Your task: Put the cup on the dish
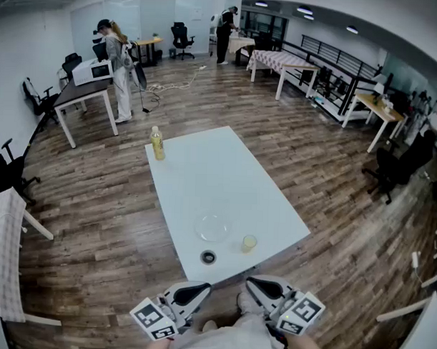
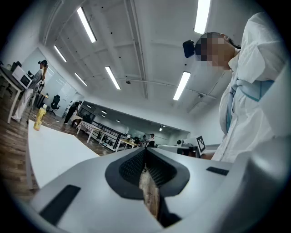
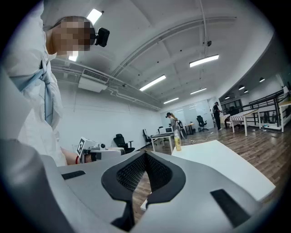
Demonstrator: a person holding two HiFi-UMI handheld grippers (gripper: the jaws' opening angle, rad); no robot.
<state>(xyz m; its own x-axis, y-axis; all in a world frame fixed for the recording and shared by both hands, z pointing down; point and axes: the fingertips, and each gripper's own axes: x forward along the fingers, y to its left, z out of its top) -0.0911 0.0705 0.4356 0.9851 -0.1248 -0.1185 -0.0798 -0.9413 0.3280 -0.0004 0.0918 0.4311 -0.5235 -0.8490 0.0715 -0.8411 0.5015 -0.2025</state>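
A small clear cup (image 1: 249, 243) with yellowish liquid stands near the front right corner of the white table (image 1: 204, 170). A clear glass dish (image 1: 212, 227) lies just to its left, apart from it. Both grippers are held low, in front of the table's near edge and short of both objects. My left gripper (image 1: 200, 290) is shut, with nothing between its dark pads (image 2: 157, 173). My right gripper (image 1: 260, 285) is also shut and empty, its pads (image 3: 159, 170) meeting at the tip. Both gripper views point up and over the table, so neither shows the cup or the dish.
A small dark ring (image 1: 208, 257) lies by the table's front edge, left of the cup. A yellow bottle (image 1: 157, 144) stands at the far left corner. Desks, chairs and several people are further back on the wooden floor (image 1: 96, 202).
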